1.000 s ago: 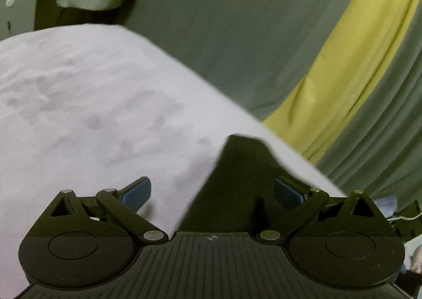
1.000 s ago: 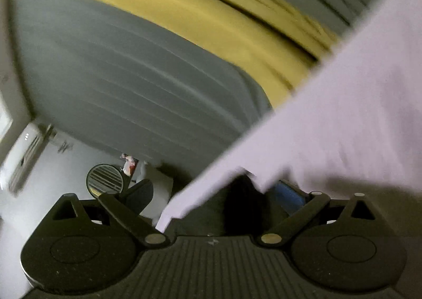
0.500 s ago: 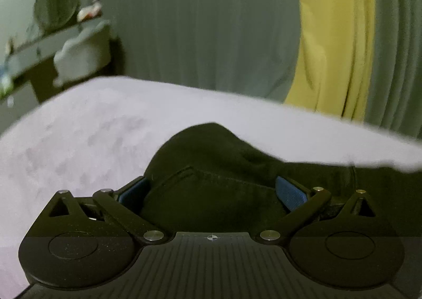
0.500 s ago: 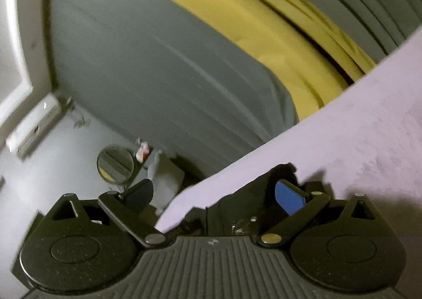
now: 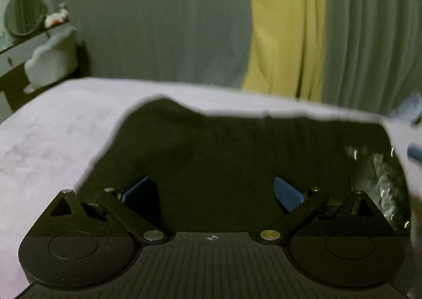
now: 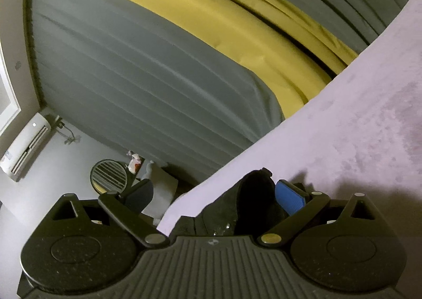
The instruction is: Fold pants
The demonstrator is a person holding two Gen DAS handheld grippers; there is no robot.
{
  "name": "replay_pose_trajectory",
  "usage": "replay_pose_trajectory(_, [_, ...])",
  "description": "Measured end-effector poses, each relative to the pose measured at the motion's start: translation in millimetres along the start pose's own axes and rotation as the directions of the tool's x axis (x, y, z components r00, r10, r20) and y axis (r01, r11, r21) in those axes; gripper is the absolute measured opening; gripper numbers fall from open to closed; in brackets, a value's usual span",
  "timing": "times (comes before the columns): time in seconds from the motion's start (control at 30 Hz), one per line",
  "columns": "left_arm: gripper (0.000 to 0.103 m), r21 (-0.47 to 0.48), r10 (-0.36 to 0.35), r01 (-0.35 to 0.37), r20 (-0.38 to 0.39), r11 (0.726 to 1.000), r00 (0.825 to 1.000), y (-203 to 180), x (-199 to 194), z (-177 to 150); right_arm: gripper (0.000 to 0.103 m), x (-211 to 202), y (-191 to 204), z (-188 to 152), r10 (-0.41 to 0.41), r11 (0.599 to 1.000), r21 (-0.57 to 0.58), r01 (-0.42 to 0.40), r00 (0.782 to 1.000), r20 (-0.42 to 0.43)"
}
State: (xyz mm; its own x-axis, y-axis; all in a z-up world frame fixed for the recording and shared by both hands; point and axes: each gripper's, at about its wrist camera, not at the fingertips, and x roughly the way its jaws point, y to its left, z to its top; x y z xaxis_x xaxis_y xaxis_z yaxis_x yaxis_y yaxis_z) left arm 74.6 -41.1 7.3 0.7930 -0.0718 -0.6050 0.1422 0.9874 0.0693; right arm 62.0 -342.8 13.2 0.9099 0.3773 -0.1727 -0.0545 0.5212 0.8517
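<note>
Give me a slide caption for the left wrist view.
Left gripper, jaws apart, over dark fabric pants on a pale lilac bedspread.

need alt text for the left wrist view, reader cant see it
Dark pants fill the space between the left gripper's wide-apart blue pads, lying on a pale lilac bed. Behind hang grey curtains with a yellow panel.

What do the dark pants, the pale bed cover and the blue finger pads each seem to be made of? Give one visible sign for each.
Pants: probably heavy woven cloth, matte black; they hold thick, stiff folds.
Bed cover: likely soft napped fabric, lilac; mottled brush marks show.
Finger pads: seemingly rubber or foam, matte blue; fine ribbing is visible.
</note>
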Motion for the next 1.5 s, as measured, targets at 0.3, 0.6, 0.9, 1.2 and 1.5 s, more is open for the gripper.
replay_pose_trajectory(0.3, [0.102, -0.097, -0.085, 0.081, -0.047, 0.992, 0.995, 35.6, -20.9, 6.5, 0.099, -9.0, 12.1, -13.8, 0.015, 0.992, -0.124, -0.012, 1.000, 0.021])
replay_pose_trajectory(0.6, [0.102, -0.258, 0.119, -0.123, -0.031, 0.958, 0.992, 132.1, -60.1, -40.5, 0.089, 7.7, 25.6, -46.1, 0.117, 0.987, -0.088, -0.131, 0.983, -0.144])
replay_pose_trajectory(0.9, [0.103, -0.331, 0.018, -0.043, -0.078, 0.943, 0.997, 144.3, -32.7, -61.2, 0.031, 21.1, 3.3, -50.7, -0.052, 0.987, -0.156, 0.030, 0.989, -0.141])
replay_pose_trajectory(1.2, [0.103, -0.364, -0.040, 0.020, -0.046, 0.931, 0.998, 149.0, -32.2, -80.6, 0.000, 17.5, -2.4, -55.2, -0.112, 0.984, -0.151, 0.093, 0.986, -0.121])
replay_pose_trajectory(1.5, [0.103, -0.368, -0.068, 0.052, -0.030, 0.928, 0.997, 154.3, -38.9, -79.7, 0.045, 24.7, 78.4, -59.5, -0.303, 0.894, -0.368, 0.257, 0.950, -0.074])
